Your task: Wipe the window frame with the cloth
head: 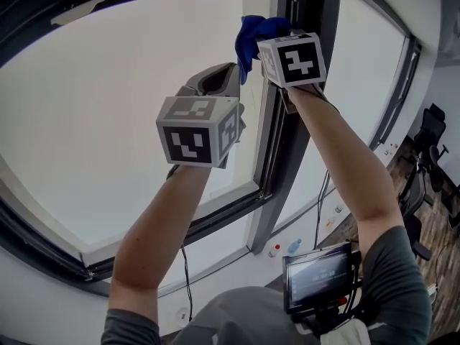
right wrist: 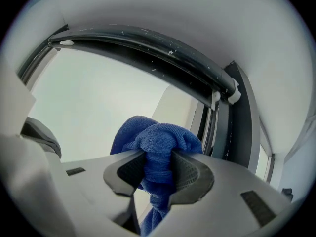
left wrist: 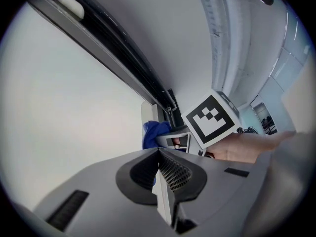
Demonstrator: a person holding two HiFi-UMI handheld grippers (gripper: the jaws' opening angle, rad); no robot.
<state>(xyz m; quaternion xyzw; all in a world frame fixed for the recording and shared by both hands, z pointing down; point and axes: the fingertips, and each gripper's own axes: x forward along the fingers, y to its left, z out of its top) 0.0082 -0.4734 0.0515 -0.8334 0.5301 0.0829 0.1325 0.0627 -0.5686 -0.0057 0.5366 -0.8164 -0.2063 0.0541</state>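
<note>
Right gripper view: the fingers of my right gripper (right wrist: 158,171) clamp the blue cloth (right wrist: 157,141) near the dark window frame (right wrist: 148,47); the fingers of my left gripper (left wrist: 159,156) are pressed together, empty.

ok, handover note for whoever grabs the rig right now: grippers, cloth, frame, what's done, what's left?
Right gripper: shut on the blue cloth, which is bunched between the jaws. It is raised to the upper end of the dark window frame.
Left gripper: shut, empty, held up in front of the glass, beside and below the right one.
Cloth against the frame: close, but contact cannot be told.
Done: cloth gripped and brought up to the frame. No wiped stretch can be made out.
Left: probably the whole wipe. Press the cloth to the frame and run it along.
</note>
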